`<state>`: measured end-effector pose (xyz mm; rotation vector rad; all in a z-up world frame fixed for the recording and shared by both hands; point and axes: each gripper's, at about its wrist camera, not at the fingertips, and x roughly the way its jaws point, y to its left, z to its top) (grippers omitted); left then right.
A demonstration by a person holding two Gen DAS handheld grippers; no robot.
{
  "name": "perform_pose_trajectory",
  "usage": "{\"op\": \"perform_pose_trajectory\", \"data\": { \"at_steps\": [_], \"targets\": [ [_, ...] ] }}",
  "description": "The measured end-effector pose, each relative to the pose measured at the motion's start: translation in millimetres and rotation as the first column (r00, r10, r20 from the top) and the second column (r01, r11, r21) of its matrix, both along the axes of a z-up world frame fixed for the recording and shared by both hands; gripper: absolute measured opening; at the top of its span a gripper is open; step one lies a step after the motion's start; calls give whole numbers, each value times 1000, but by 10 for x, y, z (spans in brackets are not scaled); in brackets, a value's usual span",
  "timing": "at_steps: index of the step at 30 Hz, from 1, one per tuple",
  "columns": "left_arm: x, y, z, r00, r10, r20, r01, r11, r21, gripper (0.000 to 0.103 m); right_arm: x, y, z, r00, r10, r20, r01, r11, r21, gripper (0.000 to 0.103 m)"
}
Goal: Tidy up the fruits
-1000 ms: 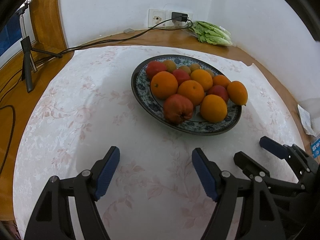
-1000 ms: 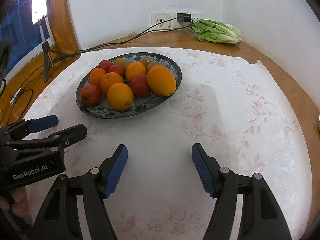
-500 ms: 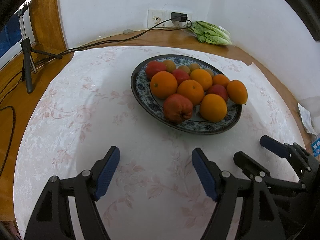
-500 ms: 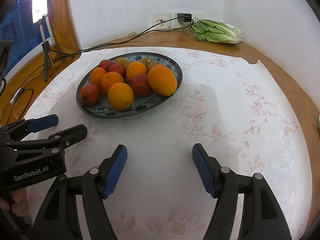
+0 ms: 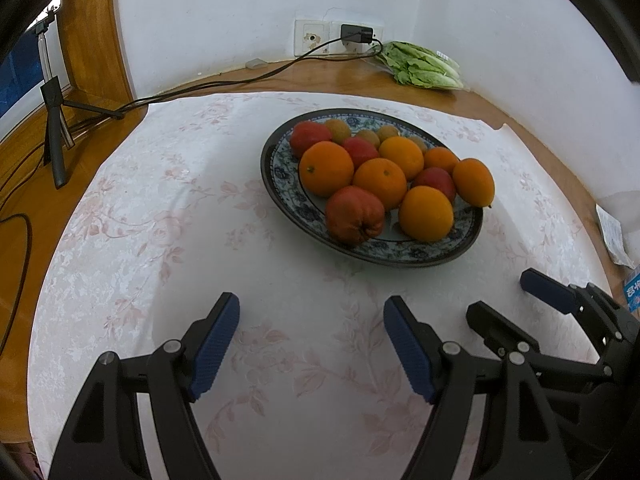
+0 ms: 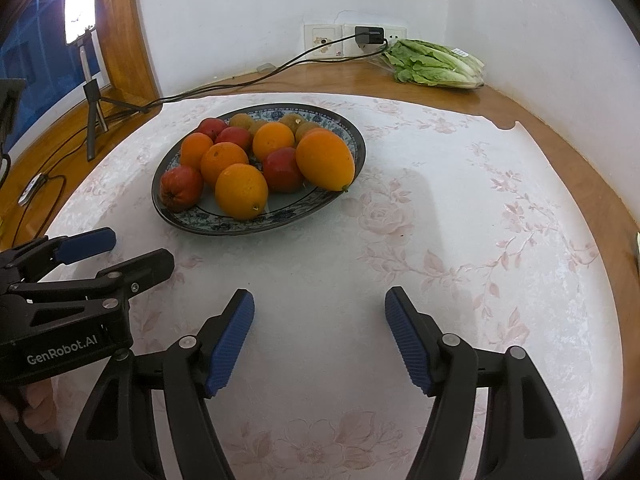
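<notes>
A blue-patterned plate [image 5: 280, 184] [image 6: 192, 220] on the white floral tablecloth holds several oranges [image 5: 326, 168] [image 6: 241, 191], red apples [image 5: 354, 220] [image 6: 182, 186] and small brown fruits [image 5: 338, 130]. A large orange [image 5: 474, 181] [image 6: 325, 159] rests at the plate's right rim. My left gripper [image 5: 312, 344] is open and empty, short of the plate. My right gripper [image 6: 320, 336] is open and empty, to the plate's right and nearer. Each gripper shows in the other's view: the right [image 5: 512, 304] and the left [image 6: 116, 254].
A bagged lettuce [image 5: 424, 66] [image 6: 436, 64] lies on the wooden counter by the wall sockets [image 6: 356, 38]. A black cable [image 5: 240, 80] runs along the back. A small tripod [image 5: 54, 128] with a light [image 6: 80, 30] stands at the left. Paper packets [image 5: 612, 232] lie at the right edge.
Almost nothing has moved. The views shift only slightly and both grippers stay open.
</notes>
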<state>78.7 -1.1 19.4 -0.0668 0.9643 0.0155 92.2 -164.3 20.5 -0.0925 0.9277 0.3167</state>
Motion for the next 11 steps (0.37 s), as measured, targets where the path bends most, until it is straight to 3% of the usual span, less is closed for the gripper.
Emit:
{"op": "perform_pose_trajectory", "data": {
  "at_steps": [11],
  "targets": [
    [4,-4,-4,1000,-3,2,3,1000,14,78,-1,1,-1,1000,0,0,0,1000,0,70]
  ]
}}
